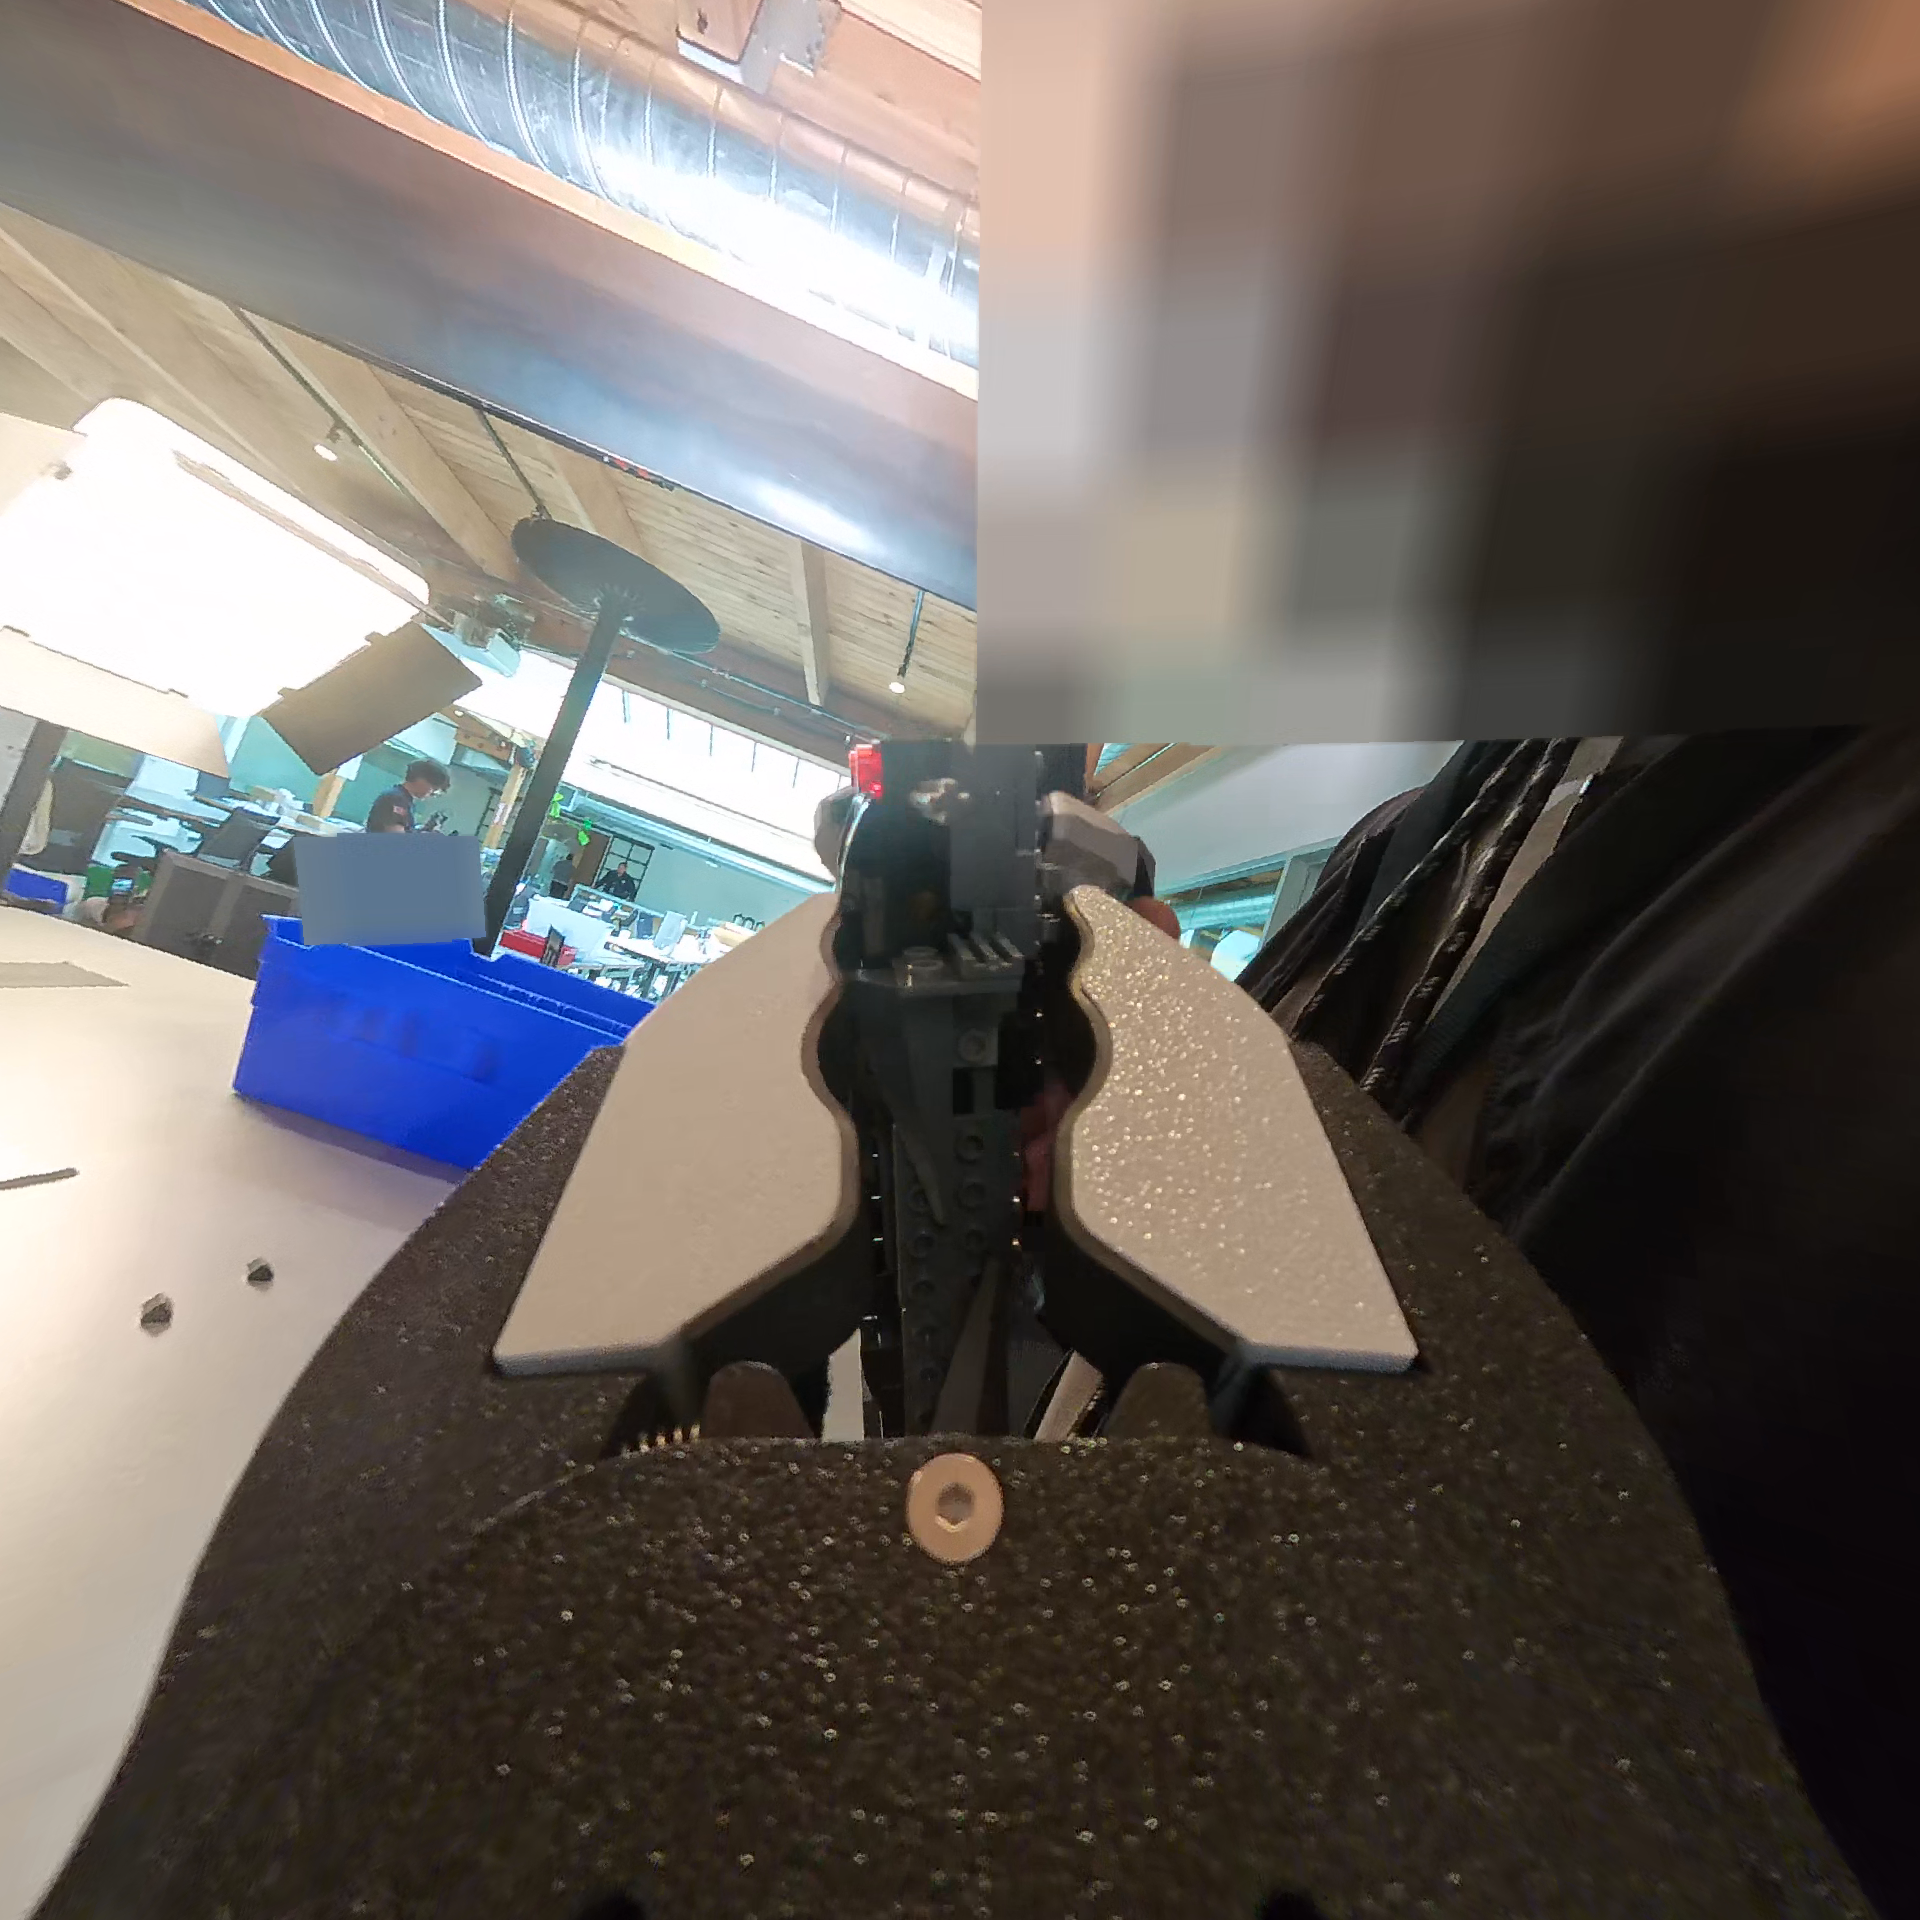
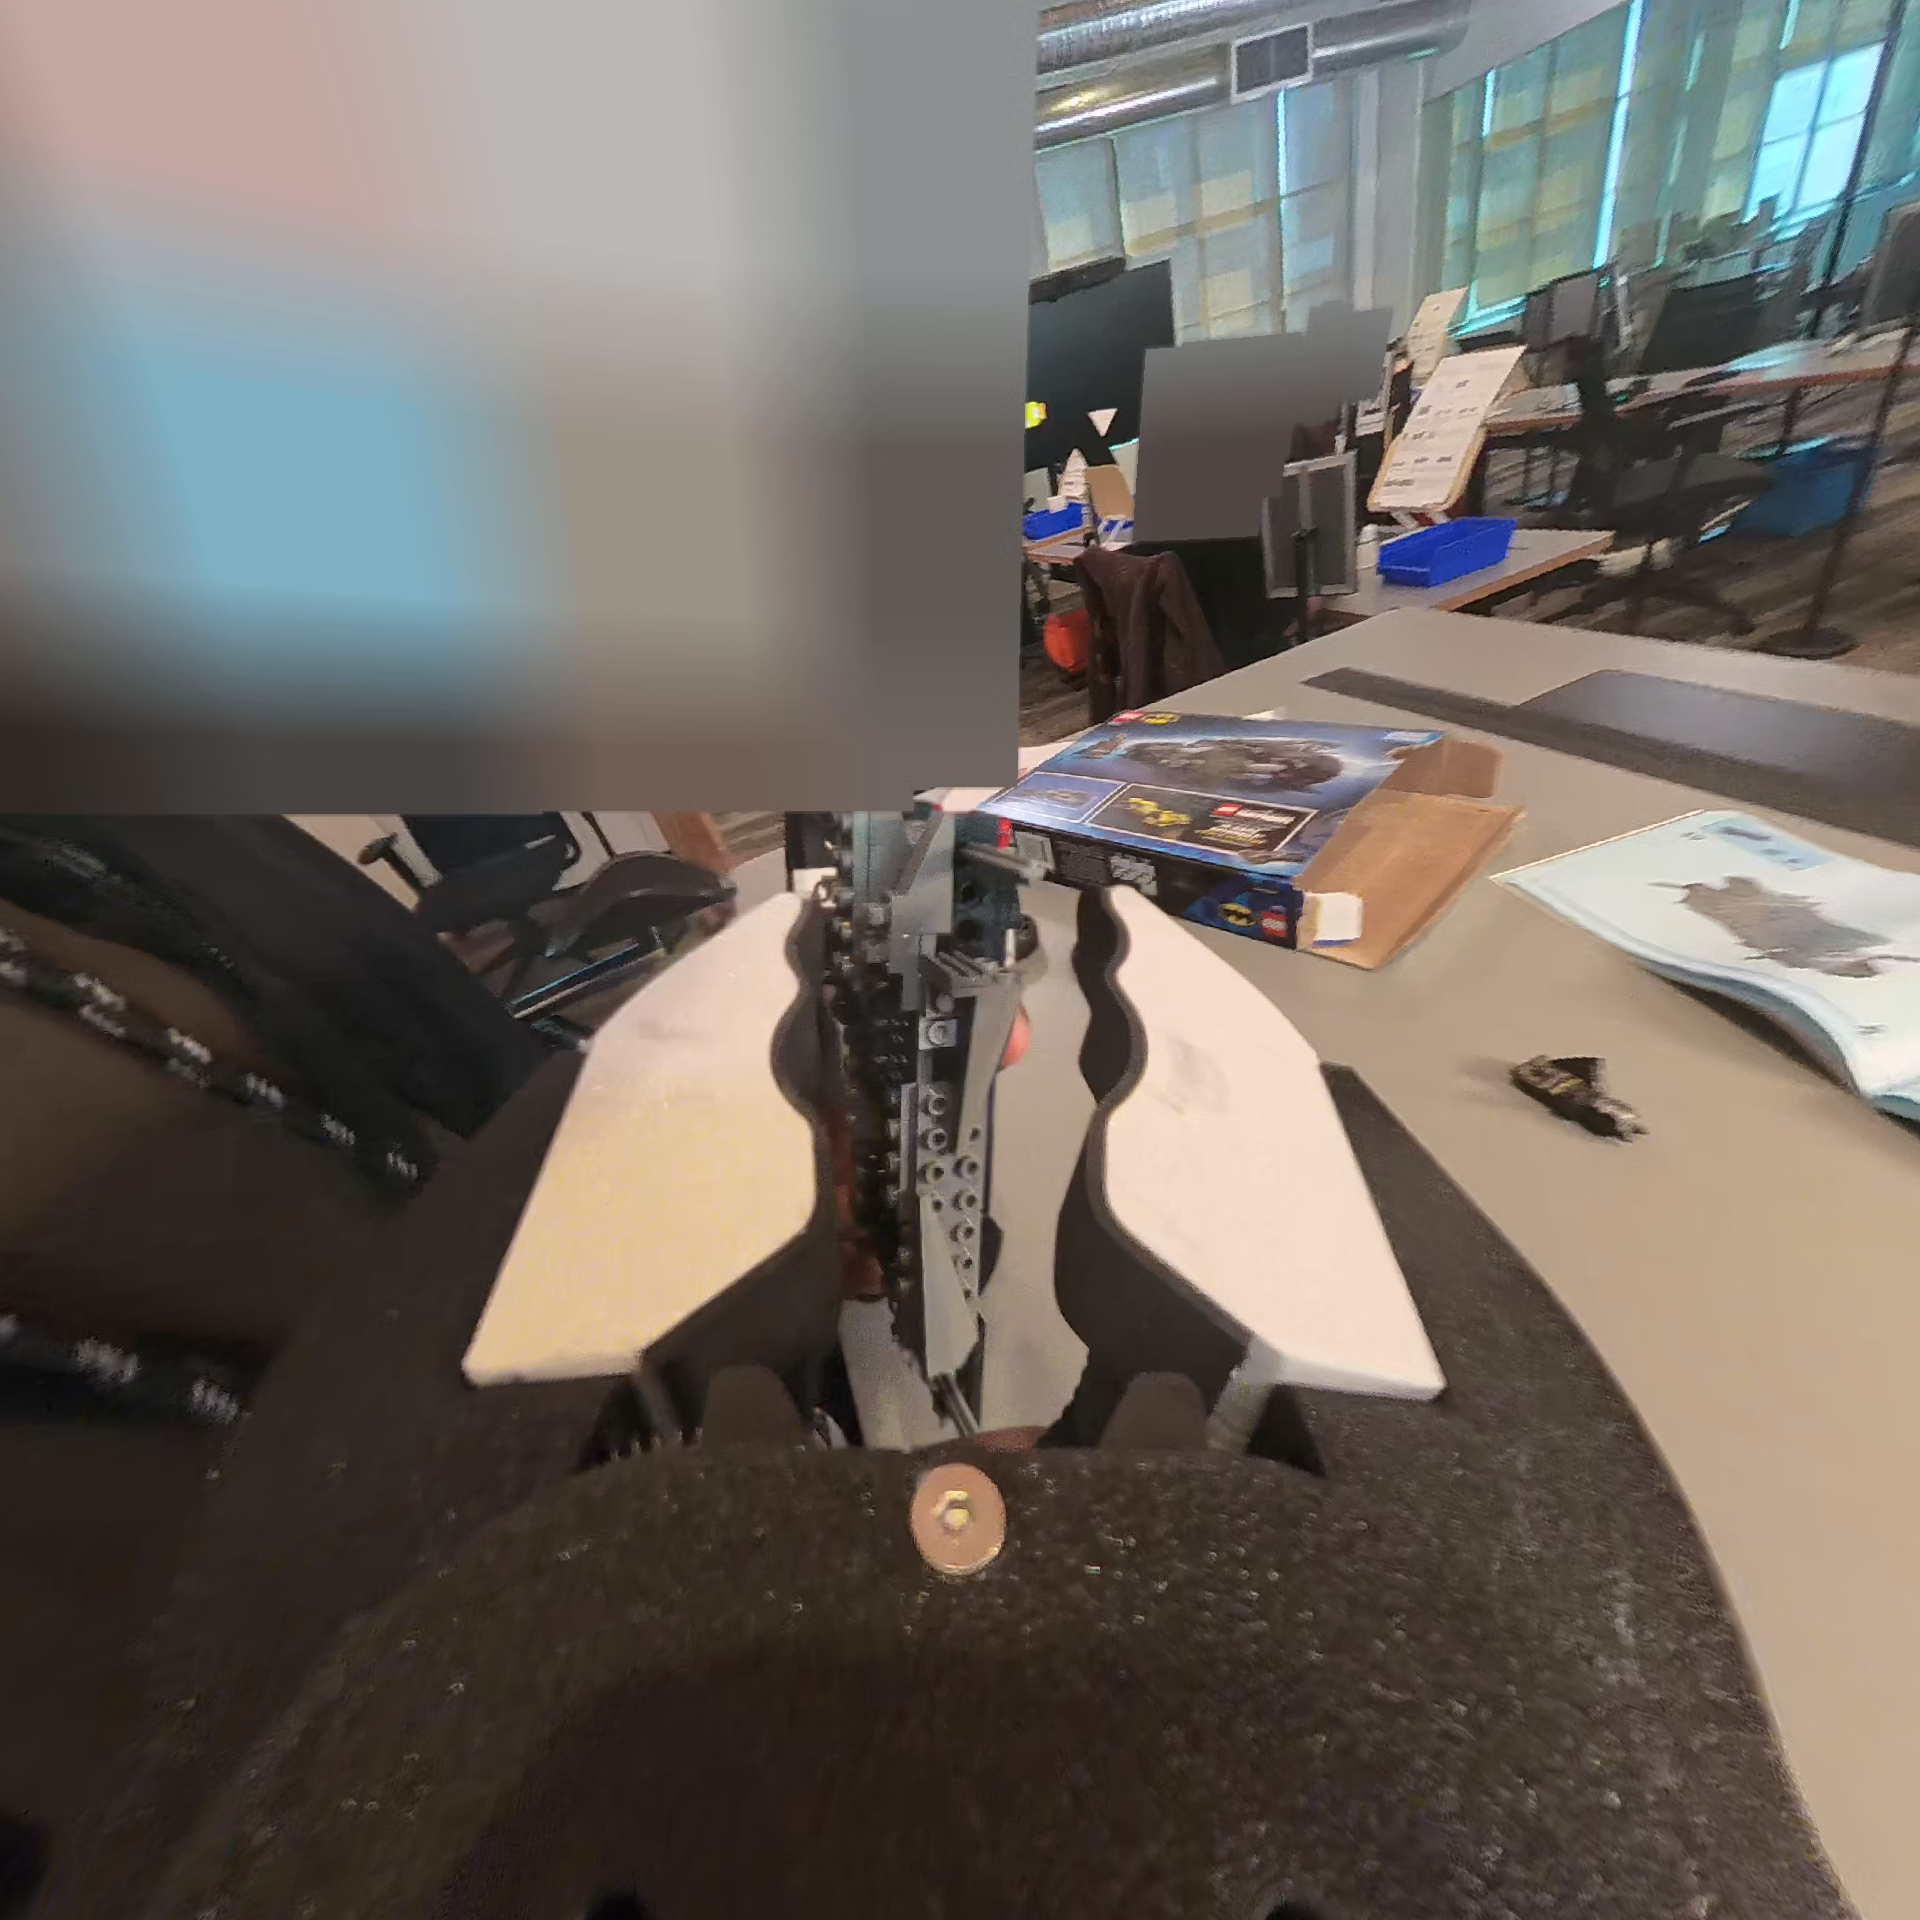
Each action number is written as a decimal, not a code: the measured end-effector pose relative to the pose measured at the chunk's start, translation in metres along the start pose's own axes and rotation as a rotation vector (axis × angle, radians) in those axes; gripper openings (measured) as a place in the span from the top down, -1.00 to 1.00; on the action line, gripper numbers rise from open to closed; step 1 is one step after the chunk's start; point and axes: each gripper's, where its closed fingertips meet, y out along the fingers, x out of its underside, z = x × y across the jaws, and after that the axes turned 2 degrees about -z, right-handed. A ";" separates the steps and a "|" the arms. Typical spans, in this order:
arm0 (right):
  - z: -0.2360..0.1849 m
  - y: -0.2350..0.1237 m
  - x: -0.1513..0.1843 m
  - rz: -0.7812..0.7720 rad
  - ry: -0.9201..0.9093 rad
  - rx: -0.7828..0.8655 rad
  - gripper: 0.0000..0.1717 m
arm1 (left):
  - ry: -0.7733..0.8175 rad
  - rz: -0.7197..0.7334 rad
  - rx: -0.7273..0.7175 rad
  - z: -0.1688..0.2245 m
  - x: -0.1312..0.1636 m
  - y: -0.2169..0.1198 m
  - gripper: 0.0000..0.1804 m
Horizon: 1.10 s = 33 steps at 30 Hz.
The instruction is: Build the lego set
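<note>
My left view has a big blur up top, left gripper clamped on the dark grey brick model; right view's blurred too, right gripper apart, its right pad clear of the model, printed box beyond.

Both views are lit by bright daylight; in the left wrist view the skylight and far windows are blown out to white, and glare is thrown on the duct. Straight lines are bent toward the edges by the wide-angle lens. The right wrist view is smeared by motion blur, most on the worktop and booklet.
</note>
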 end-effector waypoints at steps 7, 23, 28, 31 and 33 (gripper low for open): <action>-0.018 0.003 -0.017 -0.081 -0.204 -0.025 0.61 | 0.063 -0.104 -0.030 -0.007 0.007 0.000 0.60; -0.012 0.014 0.010 -0.290 -0.306 -0.085 0.89 | 0.172 -0.354 -0.077 -0.010 0.023 -0.005 0.60; -0.010 0.013 0.015 -0.343 -0.344 -0.095 0.91 | 0.216 -0.436 -0.091 -0.011 0.024 -0.007 0.60; -0.011 0.014 0.016 -0.348 -0.350 -0.101 0.91 | 0.225 -0.458 -0.096 -0.012 0.025 -0.008 0.60; -0.011 0.014 0.017 -0.352 -0.350 -0.106 0.91 | 0.225 -0.465 -0.098 -0.011 0.026 -0.009 0.60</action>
